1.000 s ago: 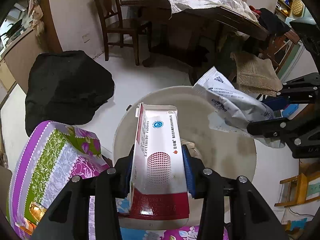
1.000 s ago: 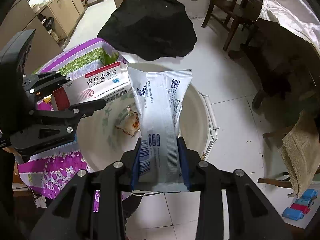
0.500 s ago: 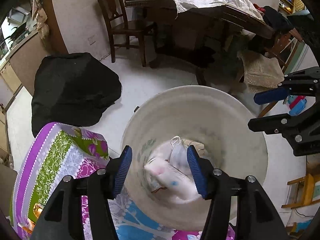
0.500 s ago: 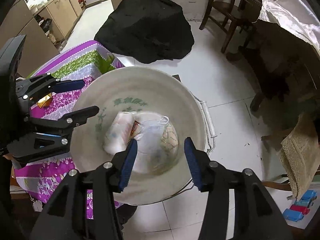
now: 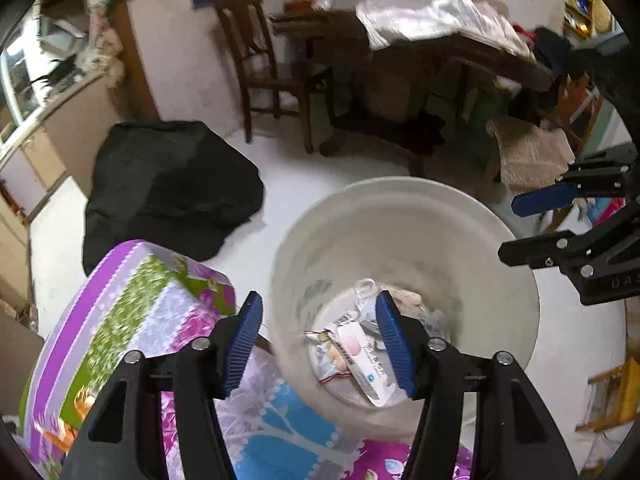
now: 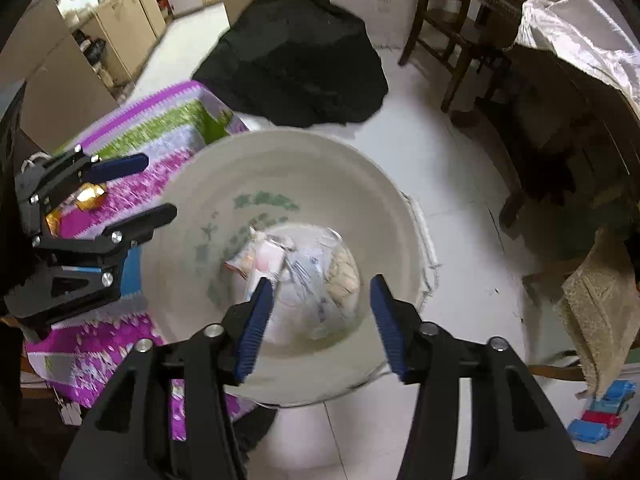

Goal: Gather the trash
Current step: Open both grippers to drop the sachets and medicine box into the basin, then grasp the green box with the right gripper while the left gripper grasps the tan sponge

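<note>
Dropped box and packet now lie in bucket; both grippers spread.

Left tool wide, empty, over bucket; trash inside

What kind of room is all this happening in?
Most likely a lived-in home, a dining area opening onto a kitchen: a wooden chair beside a dark table, kitchen cabinets behind, and a white-tiled floor.

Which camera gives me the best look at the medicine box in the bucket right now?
Left wrist: the medicine box lies face-up between the open left tongs, print visible, at the bottom of the bucket. Right wrist shows only a blurred pale end among the wrappers.
</note>
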`<state>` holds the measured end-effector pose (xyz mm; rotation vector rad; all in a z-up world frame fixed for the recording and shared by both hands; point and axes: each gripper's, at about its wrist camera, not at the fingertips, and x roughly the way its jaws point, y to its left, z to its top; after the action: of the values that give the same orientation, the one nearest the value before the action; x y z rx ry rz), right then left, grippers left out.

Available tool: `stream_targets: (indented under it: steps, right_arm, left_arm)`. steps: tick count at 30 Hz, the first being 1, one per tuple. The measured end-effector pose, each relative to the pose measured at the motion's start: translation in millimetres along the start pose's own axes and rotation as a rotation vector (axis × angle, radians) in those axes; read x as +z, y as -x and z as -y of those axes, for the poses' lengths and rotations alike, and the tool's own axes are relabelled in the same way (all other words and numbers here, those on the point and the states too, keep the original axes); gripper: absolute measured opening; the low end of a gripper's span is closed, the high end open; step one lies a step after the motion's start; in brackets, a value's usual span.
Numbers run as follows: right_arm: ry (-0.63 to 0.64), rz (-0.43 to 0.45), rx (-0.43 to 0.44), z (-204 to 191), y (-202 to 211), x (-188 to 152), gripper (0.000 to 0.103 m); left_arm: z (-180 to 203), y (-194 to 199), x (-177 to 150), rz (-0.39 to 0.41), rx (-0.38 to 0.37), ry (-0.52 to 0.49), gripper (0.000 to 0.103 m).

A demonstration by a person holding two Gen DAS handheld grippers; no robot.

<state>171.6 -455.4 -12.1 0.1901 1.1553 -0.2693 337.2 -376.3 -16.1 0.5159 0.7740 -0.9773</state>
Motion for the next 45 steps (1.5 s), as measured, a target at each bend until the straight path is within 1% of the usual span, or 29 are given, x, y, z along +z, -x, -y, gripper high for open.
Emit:
stream_targets:
  steps: [1,3,4,7,9,11,12,13,14,15,16,18,19,20,21,23,24,27,29,30,32,33,34,35,36,37,39,41,45]
  right_arm:
    - [0.004,0.044,0.003,-5,5,-4,0.058]
    - [0.001,0.146,0.021,-16,15,-13,0.069]
    - [-0.008,0.202,0.053,-23,21,-21,0.072]
    - [-0.019,0.311,0.12,-43,29,-41,0.073]
    - [-0.003,0.397,0.122,-63,33,-56,0.073]
    - [0.035,0.464,0.155,-87,35,-69,0.073]
    - [0.053,0.483,0.17,-100,34,-74,0.073]
    - [0.071,0.49,0.185,-111,32,-78,0.073]
    - [0.092,0.491,0.205,-123,29,-82,0.073]
    - [0.116,0.487,0.227,-137,25,-86,0.073]
    - [0.145,0.484,0.246,-154,19,-91,0.073]
    - [0.186,0.474,0.278,-179,9,-94,0.073]
    - [0.211,0.457,0.31,-195,1,-96,0.073]
    - [0.231,0.441,0.336,-207,-4,-96,0.073]
    - [0.248,0.428,0.361,-217,-10,-95,0.073]
    - [0.289,0.418,0.416,-243,-18,-98,0.073]
    - [0.322,0.411,0.453,-257,-22,-96,0.07]
    - [0.397,0.378,0.545,-298,-30,-93,0.054]
    - [0.426,0.33,0.635,-320,-40,-87,0.052]
    - [0.448,0.293,0.685,-334,-47,-82,0.052]
    - [0.481,0.262,0.686,-357,-55,-82,0.052]
    - [0.507,0.25,0.684,-368,-59,-80,0.052]
    - [0.523,0.243,0.686,-374,-61,-79,0.051]
    - [0.54,0.24,0.683,-383,-62,-77,0.048]
    - [0.553,0.24,0.682,-390,-63,-74,0.045]
    - [0.564,0.24,0.685,-395,-63,-71,0.044]
    - [0.593,0.249,0.682,-405,-62,-64,0.038]
    - [0.629,0.255,0.684,-416,-59,-59,0.038]
    - [0.668,0.24,0.67,-440,-63,-50,0.038]
  left_arm:
    - [-4,10,-9,0.034,0.029,0.019,0.062]
    - [-11,30,-31,0.102,0.076,0.052,0.064]
    - [-14,39,-42,0.128,0.097,0.069,0.066]
    - [-26,72,-90,0.22,0.178,0.133,0.072]
    - [-35,96,-127,0.262,0.234,0.181,0.072]
    - [-46,118,-158,0.289,0.294,0.218,0.072]
    - [-52,135,-179,0.307,0.334,0.237,0.073]
    - [-58,146,-194,0.309,0.372,0.248,0.078]
    - [-65,160,-213,0.302,0.43,0.263,0.08]
    - [-70,168,-224,0.296,0.461,0.277,0.084]
    - [-80,182,-246,0.289,0.508,0.316,0.086]
    - [-98,205,-281,0.289,0.56,0.396,0.089]
    - [-109,219,-304,0.29,0.592,0.458,0.093]
    - [-119,229,-323,0.287,0.611,0.506,0.094]
    - [-129,238,-342,0.287,0.615,0.551,0.098]
    - [-144,246,-370,0.273,0.636,0.603,0.098]
    - [-149,247,-381,0.262,0.648,0.62,0.098]
    - [-166,237,-406,0.198,0.603,0.648,0.098]
    - [-172,225,-410,0.166,0.592,0.646,0.098]
    - [-174,219,-410,0.161,0.571,0.629,0.098]
    - [-176,196,-398,0.127,0.56,0.608,0.098]
    - [-181,189,-398,0.103,0.54,0.605,0.097]
    - [-189,182,-399,0.091,0.512,0.606,0.091]
    - [-198,174,-400,0.059,0.475,0.619,0.082]
    - [-203,169,-403,0.038,0.472,0.634,0.068]
    - [-211,165,-405,0.014,0.476,0.668,0.062]
    - [-217,169,-408,0.048,0.453,0.696,0.051]
    - [-218,175,-415,0.067,0.431,0.719,0.051]
    - [-213,192,-433,0.081,0.441,0.777,0.05]
